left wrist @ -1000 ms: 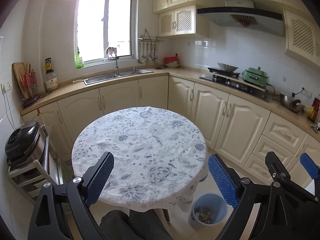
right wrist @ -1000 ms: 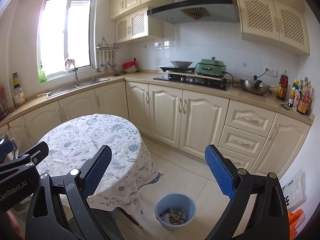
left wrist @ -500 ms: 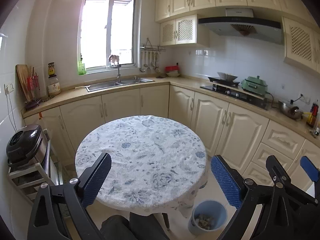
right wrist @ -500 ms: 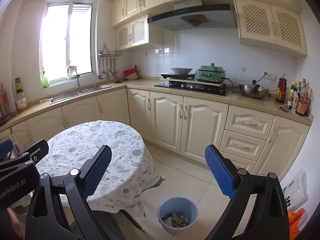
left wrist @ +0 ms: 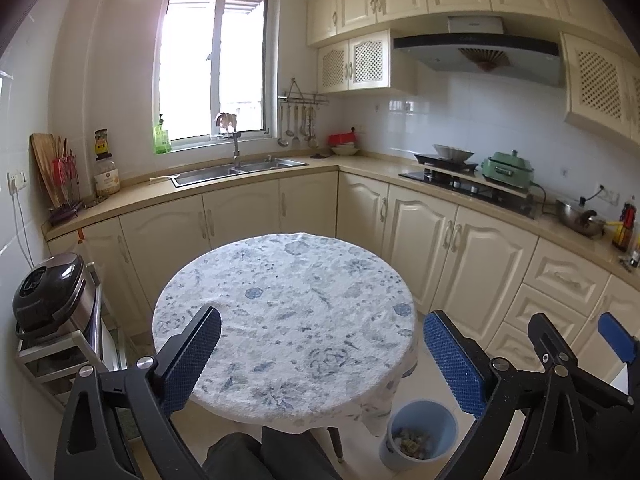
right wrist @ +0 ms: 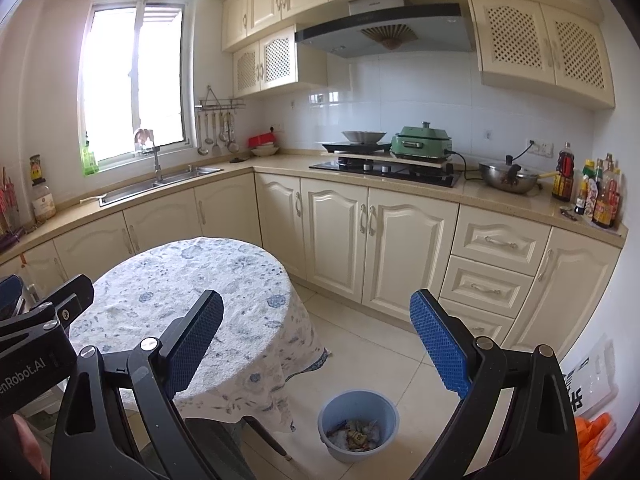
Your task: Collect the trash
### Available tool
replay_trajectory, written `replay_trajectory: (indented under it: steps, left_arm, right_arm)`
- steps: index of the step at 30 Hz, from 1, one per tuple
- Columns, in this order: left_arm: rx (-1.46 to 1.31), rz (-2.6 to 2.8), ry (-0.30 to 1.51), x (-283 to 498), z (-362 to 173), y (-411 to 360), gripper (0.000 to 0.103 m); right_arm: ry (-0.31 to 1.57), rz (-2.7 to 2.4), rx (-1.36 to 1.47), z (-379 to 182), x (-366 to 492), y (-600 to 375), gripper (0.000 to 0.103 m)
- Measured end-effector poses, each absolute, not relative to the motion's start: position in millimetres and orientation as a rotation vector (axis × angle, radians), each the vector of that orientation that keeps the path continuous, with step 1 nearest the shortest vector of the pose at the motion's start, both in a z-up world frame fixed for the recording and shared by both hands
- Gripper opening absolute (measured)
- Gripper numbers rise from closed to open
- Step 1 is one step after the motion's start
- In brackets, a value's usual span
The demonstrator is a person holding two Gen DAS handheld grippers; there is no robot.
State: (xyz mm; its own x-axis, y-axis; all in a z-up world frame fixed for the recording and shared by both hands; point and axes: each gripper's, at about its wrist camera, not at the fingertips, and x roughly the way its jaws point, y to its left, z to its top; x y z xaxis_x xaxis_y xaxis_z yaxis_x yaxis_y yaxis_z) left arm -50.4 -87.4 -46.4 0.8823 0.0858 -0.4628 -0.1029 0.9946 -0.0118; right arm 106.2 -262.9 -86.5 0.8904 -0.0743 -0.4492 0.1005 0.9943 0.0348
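honestly, from where i stand it looks as though the collecting is about finished. the round table [left wrist: 288, 312] with its blue-flowered cloth has nothing lying on it that i can make out, and the pale floor tiles near it look free of scraps too, though whatever sits under the cloth's overhang is hidden from me.

the trash [right wrist: 354, 436] is down in the small blue bin [right wrist: 358, 402], which stands on the floor just beside the table's right edge, close to one table leg. it holds a low heap of crumpled wrappers and paper bits, filling only the bottom, with plenty of wall showing above it. no lid on it.

both claws are released. the left gripper [left wrist: 320, 356] hangs over the near side of the table with its blue pads spread wide and nothing between them. the right gripper [right wrist: 316, 344] is spread wide as well, empty, above the floor with the bin showing low in the gap between its fingers.

over by the far right wall something orange [right wrist: 596, 444] and a white printed bag [right wrist: 588, 376] rest on the floor; i cannot tell whether those count as rubbish left to gather.
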Motion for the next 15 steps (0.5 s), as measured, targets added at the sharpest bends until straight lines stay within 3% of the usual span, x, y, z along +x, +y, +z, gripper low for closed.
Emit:
replay_trajectory:
  steps: [15]
  left_arm:
    - [-0.054,0.105,0.474,-52.4,-50.1,-77.1,0.1]
  right_arm:
    - [0.474,-0.087,0.049,-85.7,105.9,-253.9,0.096]
